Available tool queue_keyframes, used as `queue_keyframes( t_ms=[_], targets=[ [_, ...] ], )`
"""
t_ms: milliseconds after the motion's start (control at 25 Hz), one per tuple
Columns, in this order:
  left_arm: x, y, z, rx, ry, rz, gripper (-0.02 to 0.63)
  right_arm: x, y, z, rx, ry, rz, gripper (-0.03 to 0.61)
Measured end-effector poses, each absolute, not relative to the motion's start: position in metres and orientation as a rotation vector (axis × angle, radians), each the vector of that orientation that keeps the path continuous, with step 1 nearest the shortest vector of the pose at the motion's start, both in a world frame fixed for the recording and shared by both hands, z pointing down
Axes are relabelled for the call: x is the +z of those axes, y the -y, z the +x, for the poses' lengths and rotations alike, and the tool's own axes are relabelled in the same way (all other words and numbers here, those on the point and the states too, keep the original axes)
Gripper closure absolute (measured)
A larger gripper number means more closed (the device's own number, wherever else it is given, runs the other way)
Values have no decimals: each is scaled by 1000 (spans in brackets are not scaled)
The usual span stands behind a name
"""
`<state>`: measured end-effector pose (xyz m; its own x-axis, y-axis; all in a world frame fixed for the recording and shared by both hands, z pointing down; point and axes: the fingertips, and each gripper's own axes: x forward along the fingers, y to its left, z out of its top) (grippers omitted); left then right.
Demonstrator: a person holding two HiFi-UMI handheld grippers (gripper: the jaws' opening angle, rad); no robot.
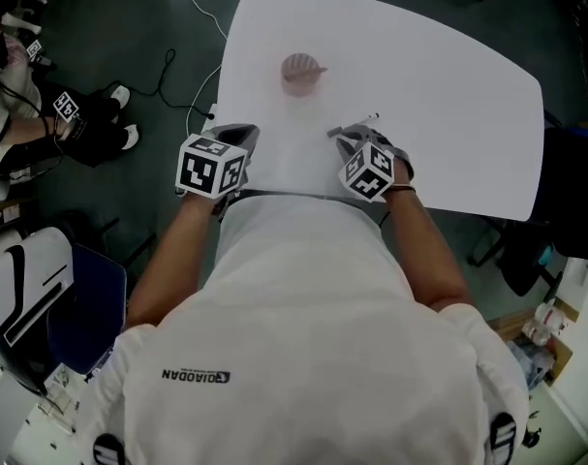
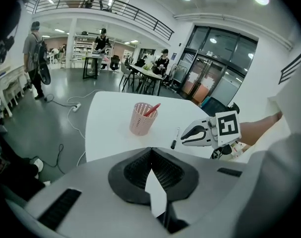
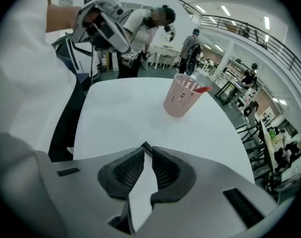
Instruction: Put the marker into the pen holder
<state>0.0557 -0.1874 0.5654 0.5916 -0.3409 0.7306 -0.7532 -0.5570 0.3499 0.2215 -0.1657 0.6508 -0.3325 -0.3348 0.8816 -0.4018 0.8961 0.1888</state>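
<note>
Marker (image 2: 176,137) lies flat on the white worktop (image 1: 448,95), apart from the pink pen holder (image 2: 142,119), which holds a red pen (image 2: 152,109). Right gripper (image 3: 145,150): fingers slightly spread, marker's dark end just beyond their tips, not pinched. Left gripper (image 2: 150,151): fingers pressed together, empty. Shirt (image 1: 303,337) print too blurred to read.

Head view looks steeply down over the worktop (image 1: 448,85). Cameras riding left tool (image 1: 237,136) and right tool (image 1: 350,139) sit low, near; all share the pen holder (image 2: 142,119) around twelve o'clock.
</note>
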Motion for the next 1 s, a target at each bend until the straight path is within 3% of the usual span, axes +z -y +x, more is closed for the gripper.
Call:
queue_keyframes(
  t_ms=[200, 1000],
  targets=[
    [569, 180, 48, 793, 911, 2121, 588, 676, 172, 216, -97, 1851, 401, 446],
    [566, 175, 21, 737, 975, 2094, 588, 702, 176, 208, -153, 1695, 150, 438]
  ],
)
